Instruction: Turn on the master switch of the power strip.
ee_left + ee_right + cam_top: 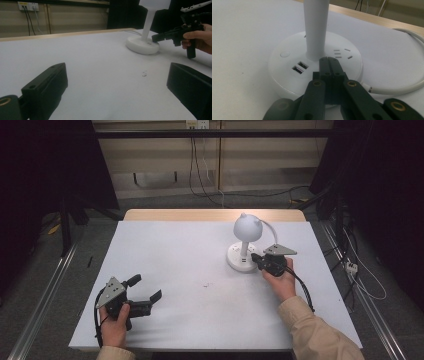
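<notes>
Looking along the right gripper (328, 60), its jaws were seen pressed together over the lamp base (287, 72); the left gripper (142, 290) was seen spread apart from above.

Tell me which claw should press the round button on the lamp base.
Right. The right claw is shut with its tips over the lamp base, near the round button. The left claw sits open, far across the table.

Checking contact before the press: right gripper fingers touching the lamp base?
Cannot tell. In the right gripper view the shut fingers lie over the lamp base top beside the stem, but no gap or contact line shows.
</notes>
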`<action>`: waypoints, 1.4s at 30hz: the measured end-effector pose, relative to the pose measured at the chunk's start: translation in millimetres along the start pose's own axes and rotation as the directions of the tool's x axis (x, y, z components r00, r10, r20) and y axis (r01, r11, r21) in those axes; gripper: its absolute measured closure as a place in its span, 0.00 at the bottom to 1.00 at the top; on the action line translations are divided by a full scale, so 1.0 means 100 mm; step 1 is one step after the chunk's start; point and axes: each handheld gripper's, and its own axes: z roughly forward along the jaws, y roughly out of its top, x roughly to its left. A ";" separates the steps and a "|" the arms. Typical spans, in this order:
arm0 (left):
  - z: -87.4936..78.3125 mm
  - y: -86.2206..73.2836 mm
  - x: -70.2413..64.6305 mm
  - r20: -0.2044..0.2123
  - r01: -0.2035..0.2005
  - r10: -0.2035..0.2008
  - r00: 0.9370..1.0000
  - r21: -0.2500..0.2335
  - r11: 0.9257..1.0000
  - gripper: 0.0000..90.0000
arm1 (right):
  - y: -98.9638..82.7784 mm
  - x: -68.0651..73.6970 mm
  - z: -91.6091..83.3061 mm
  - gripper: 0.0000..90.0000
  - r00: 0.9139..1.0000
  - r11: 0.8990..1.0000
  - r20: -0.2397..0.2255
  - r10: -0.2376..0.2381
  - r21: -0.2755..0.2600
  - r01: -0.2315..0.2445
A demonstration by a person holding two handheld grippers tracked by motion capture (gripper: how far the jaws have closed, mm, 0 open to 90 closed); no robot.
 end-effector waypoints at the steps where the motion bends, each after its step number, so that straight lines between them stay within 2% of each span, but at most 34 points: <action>1: 0.00 0.00 0.01 -0.002 -0.001 0.001 1.000 0.002 1.000 0.03 | 0.00 -0.01 0.00 1.00 1.000 1.000 -0.002 -0.009 -0.004 0.009; 3: 0.00 0.00 0.01 -0.004 0.002 -0.002 1.000 0.001 1.000 0.03 | 0.01 -0.02 -0.01 1.00 1.000 1.000 -0.001 0.009 -0.011 -0.009; 7: -0.01 0.00 0.00 -0.005 0.002 -0.002 1.000 0.000 1.000 0.03 | 0.02 -0.01 -0.02 1.00 1.000 1.000 -0.006 0.001 -0.008 -0.001; 11: -0.01 0.00 0.00 -0.006 0.000 0.000 1.000 -0.002 1.000 0.03 | 0.03 -0.02 -0.03 1.00 1.000 1.000 -0.008 0.013 -0.009 -0.013; 14: -0.01 0.00 0.00 -0.006 0.002 -0.002 1.000 -0.001 1.000 0.03 | 0.03 -0.01 -0.04 0.92 1.000 1.000 -0.005 0.022 -0.011 -0.022; 18: -0.01 0.00 0.00 -0.006 0.002 -0.002 1.000 -0.002 1.000 0.03 | 0.04 0.00 -0.05 0.90 0.999 0.999 -0.020 0.031 -0.017 -0.031; 23: -0.01 0.01 0.00 -0.009 0.003 -0.004 1.000 -0.005 1.000 0.03 | 0.04 -0.01 -0.06 0.82 0.998 0.998 -0.029 0.064 -0.019 -0.065; 29: 0.00 0.01 0.00 -0.006 0.000 0.000 1.000 -0.002 1.000 0.03 | 0.05 -0.01 -0.09 0.68 0.996 0.996 -0.034 0.088 -0.015 -0.089; 37: 0.02 0.01 0.00 -0.002 0.003 -0.003 1.000 -0.001 1.000 0.03 | 0.06 0.01 -0.11 0.50 0.994 0.995 -0.044 0.098 -0.013 -0.098; 42: 0.01 0.01 0.00 -0.004 0.004 -0.004 1.000 -0.003 1.000 0.03 | 0.05 0.02 -0.11 0.44 0.994 0.995 -0.051 0.100 -0.007 -0.101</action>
